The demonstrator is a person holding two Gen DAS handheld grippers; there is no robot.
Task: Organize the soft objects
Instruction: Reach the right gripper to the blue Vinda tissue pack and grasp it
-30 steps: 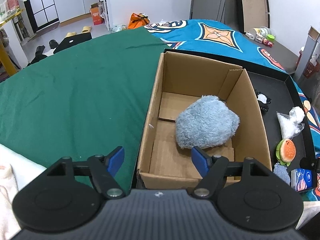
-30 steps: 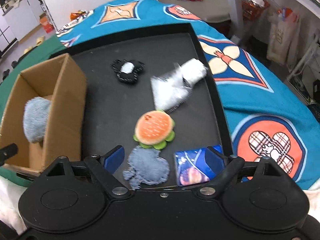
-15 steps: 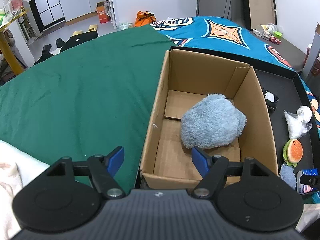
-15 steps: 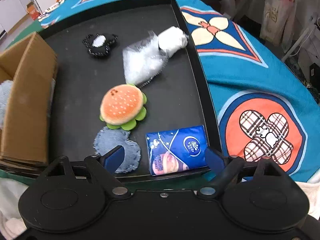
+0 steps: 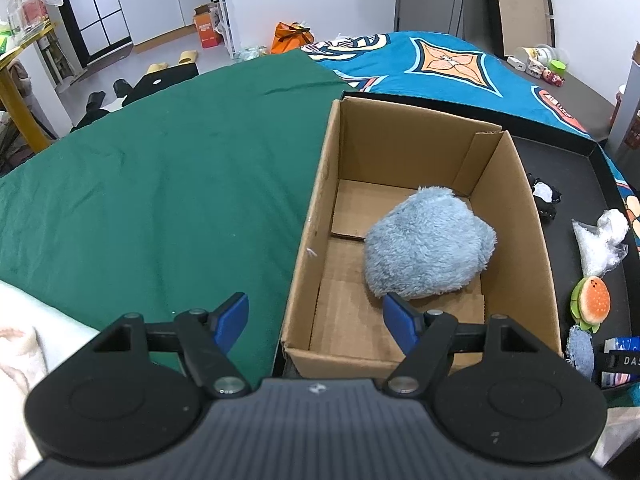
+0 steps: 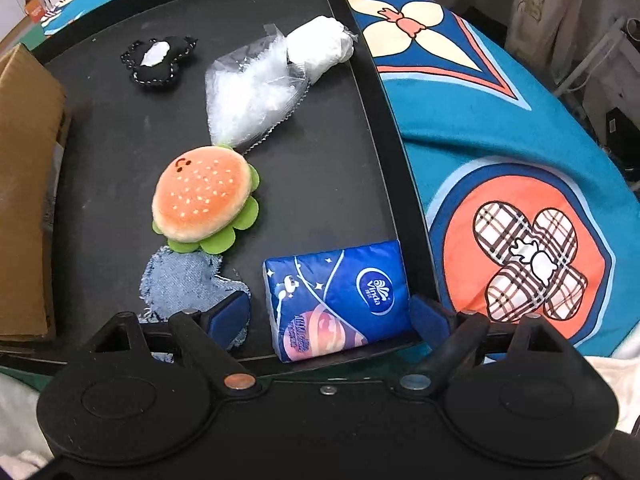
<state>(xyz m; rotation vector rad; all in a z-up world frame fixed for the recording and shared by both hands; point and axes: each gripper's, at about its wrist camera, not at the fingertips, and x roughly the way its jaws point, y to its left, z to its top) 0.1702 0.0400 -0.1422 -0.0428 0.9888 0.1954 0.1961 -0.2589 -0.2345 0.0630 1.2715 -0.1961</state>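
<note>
Lowering since the earlier frame, the right tongs straddle the blue tissue pack, wide open, gripping nothing. Left tongs gape empty over the cardboard box, which holds only the fluffy blue plush; five items remain on the black tray.

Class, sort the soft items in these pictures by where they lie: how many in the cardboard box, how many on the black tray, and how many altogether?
In the cardboard box: 1, the blue fluffy plush
On the black tray: 5, the burger plush, denim patch, tissue pack, stuffing bag, black-and-white plush
Total: 6
</note>
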